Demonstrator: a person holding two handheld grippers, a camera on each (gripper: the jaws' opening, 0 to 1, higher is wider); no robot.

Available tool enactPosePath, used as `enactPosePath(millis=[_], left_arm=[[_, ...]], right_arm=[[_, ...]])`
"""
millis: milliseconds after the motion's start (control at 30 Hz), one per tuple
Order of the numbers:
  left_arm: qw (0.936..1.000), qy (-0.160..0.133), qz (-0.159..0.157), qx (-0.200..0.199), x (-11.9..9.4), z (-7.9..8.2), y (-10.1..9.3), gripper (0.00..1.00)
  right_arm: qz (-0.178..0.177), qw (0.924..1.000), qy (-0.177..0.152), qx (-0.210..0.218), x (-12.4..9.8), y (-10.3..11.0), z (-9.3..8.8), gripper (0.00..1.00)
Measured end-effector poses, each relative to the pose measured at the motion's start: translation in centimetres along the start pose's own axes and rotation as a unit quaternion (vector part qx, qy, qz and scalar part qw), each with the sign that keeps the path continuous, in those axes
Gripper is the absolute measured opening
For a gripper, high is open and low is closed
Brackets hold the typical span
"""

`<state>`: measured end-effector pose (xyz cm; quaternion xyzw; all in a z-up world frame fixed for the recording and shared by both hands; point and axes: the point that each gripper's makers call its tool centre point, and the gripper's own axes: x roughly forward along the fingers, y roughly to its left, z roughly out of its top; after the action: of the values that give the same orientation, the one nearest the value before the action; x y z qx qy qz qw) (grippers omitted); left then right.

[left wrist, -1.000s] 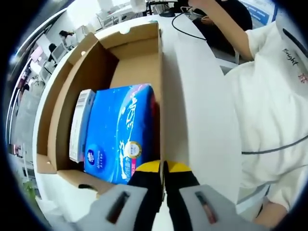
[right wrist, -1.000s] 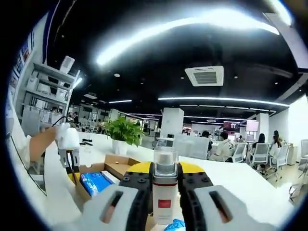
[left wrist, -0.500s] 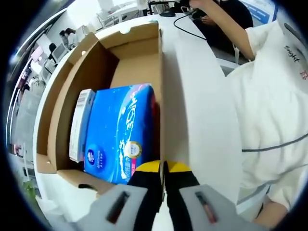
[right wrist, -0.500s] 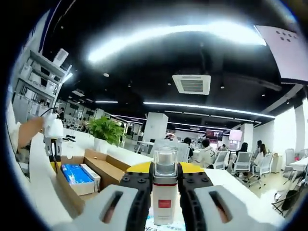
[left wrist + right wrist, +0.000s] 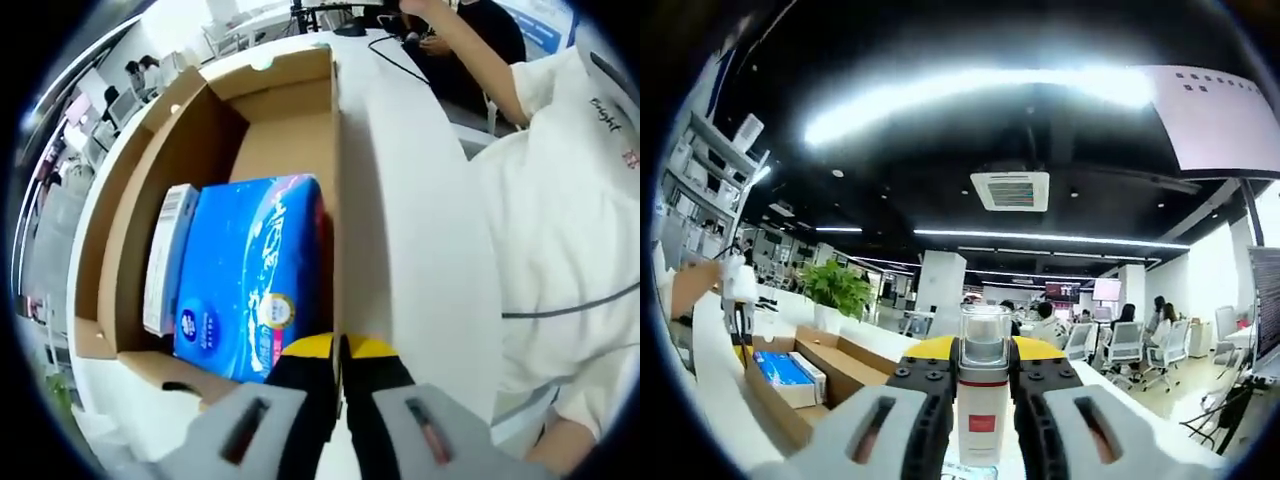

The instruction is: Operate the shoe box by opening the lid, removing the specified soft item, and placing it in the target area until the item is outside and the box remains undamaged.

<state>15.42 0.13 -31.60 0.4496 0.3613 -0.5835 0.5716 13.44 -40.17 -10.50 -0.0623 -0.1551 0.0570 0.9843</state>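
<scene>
Left gripper view first: where's the soft item?

– The blue pack [image 5: 250, 270] lies flat in the open box [image 5: 290, 80], against its right wall, with a small white carton [image 5: 165, 260] on its other side. It isn't out yet.

And the claws?

– The left gripper [image 5: 340, 350] has its jaws together on a thin cardboard edge along that wall. I can't tell whether it's wall or lid. In the right gripper view, the right gripper [image 5: 983, 350] is raised well away from the box and clamped on a white bottle [image 5: 983, 420].

So how should the step go?

– I'd set the bottle down first, since that claw is full. Then come straight down on the pack's free end and pinch a fold of wrapper rather than the bulk. Lift it vertically so it doesn't drag on the cardboard. The left pinch should steady the box, not pull, because that edge could crease.

What about materials?

– The pack is glossy printed film, pillowy with rounded corners, so it'll squash and may slip. The box is matte brown corrugated inside and white outside, with straight, stiff walls. The bottle is a rigid cylinder with a clear cap and a red label.
</scene>
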Motion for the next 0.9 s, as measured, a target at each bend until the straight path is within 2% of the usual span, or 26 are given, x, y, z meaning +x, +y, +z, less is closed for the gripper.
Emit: enactPosePath(millis=[200,333,400,600,667,767,900], left_arm=[[1.0,-0.001,0.003,0.0,0.0,0.0,0.1,0.01],[1.0,-0.001,0.004,0.0,0.0,0.0,0.1,0.01],[1.0,-0.002,0.004,0.0,0.0,0.0,0.1,0.01],[1.0,-0.002,0.004,0.0,0.0,0.1,-0.1,0.01],[1.0,-0.002,0.003,0.0,0.0,0.1,-0.1,0.01],[1.0,-0.002,0.003,0.0,0.0,0.1,-0.1,0.01],[1.0,-0.003,0.003,0.0,0.1,0.0,0.0,0.01]], right_arm=[[-0.007,1.0,0.0,-0.007,-0.4,-0.1,0.3,0.19],[-0.034,0.999,0.013,-0.027,-0.6,-0.9,-0.4,0.19],[-0.034,0.9991,0.014,-0.022,-0.6,-1.0,-0.8,0.19],[-0.044,0.9989,-0.009,0.011,-0.8,-1.8,-0.7,0.19],[-0.046,0.9988,-0.017,0.009,-0.9,-2.2,-0.7,0.19],[-0.065,0.9974,-0.026,-0.016,-1.0,-2.8,-0.8,0.19],[-0.094,0.9933,-0.002,-0.067,-1.1,-4.0,-2.5,0.19]])
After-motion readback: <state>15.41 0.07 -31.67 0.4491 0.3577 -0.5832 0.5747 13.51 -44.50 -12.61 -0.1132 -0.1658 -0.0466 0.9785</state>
